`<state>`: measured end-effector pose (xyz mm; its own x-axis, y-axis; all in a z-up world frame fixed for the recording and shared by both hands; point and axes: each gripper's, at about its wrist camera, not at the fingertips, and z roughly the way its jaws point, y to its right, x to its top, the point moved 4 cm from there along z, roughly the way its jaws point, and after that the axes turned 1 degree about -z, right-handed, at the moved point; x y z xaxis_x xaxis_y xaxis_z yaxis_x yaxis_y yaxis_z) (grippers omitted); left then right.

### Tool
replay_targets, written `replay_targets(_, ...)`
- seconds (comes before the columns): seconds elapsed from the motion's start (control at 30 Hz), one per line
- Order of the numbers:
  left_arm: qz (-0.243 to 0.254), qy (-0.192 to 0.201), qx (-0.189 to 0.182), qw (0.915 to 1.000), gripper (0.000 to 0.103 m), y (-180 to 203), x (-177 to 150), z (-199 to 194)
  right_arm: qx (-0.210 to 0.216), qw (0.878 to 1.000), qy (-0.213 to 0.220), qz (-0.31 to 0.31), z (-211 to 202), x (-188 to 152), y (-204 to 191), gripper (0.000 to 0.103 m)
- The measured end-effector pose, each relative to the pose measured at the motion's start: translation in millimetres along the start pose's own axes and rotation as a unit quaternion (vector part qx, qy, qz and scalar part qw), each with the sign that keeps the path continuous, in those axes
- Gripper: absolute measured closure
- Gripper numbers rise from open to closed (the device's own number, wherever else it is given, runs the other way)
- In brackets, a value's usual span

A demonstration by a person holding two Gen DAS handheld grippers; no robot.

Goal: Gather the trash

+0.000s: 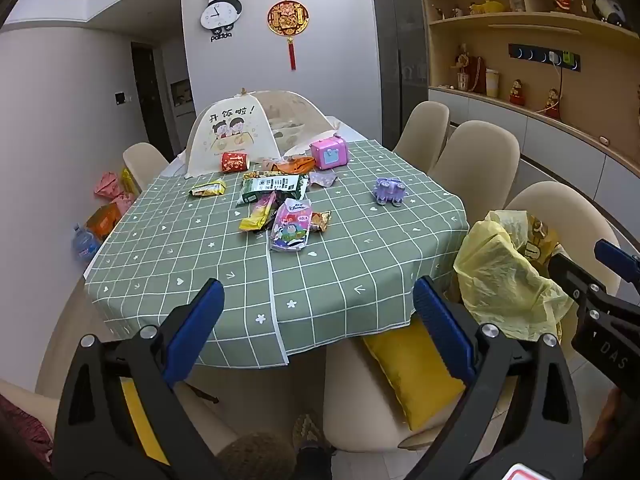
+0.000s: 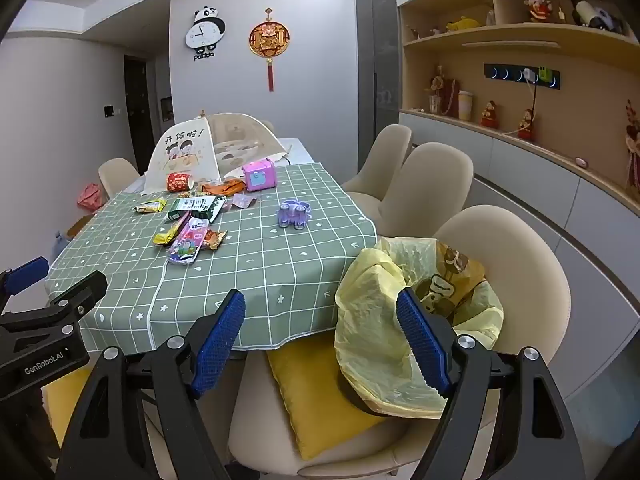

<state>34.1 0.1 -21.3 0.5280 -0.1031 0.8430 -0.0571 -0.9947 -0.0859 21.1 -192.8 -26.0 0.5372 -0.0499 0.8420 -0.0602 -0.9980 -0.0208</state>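
Several snack wrappers (image 1: 280,208) lie in a heap near the middle of the green checked tablecloth (image 1: 224,264); they also show in the right wrist view (image 2: 188,224). A bin lined with a yellow bag (image 2: 384,320) stands on a chair at the table's near right corner, also seen in the left wrist view (image 1: 504,276). My left gripper (image 1: 316,328) is open and empty over the table's near edge. My right gripper (image 2: 320,336) is open and empty, just left of the bag.
A mesh food cover (image 1: 236,132), a red cup (image 1: 235,161), a pink toy box (image 1: 329,153) and a purple toy (image 1: 389,191) stand on the table. Beige chairs (image 2: 432,188) line the right side; one near chair holds a yellow cushion (image 2: 316,396). Shelving (image 2: 520,92) runs along the right wall.
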Motion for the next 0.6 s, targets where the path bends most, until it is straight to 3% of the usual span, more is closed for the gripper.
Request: replay_targets(0.6,-0.002,-0.002,0.001,1.0000,0.012,0.5,-1.6,-1.4,-0.007,1.000,0.008,-0.003,-3.3,-2.1,3.5,0.029)
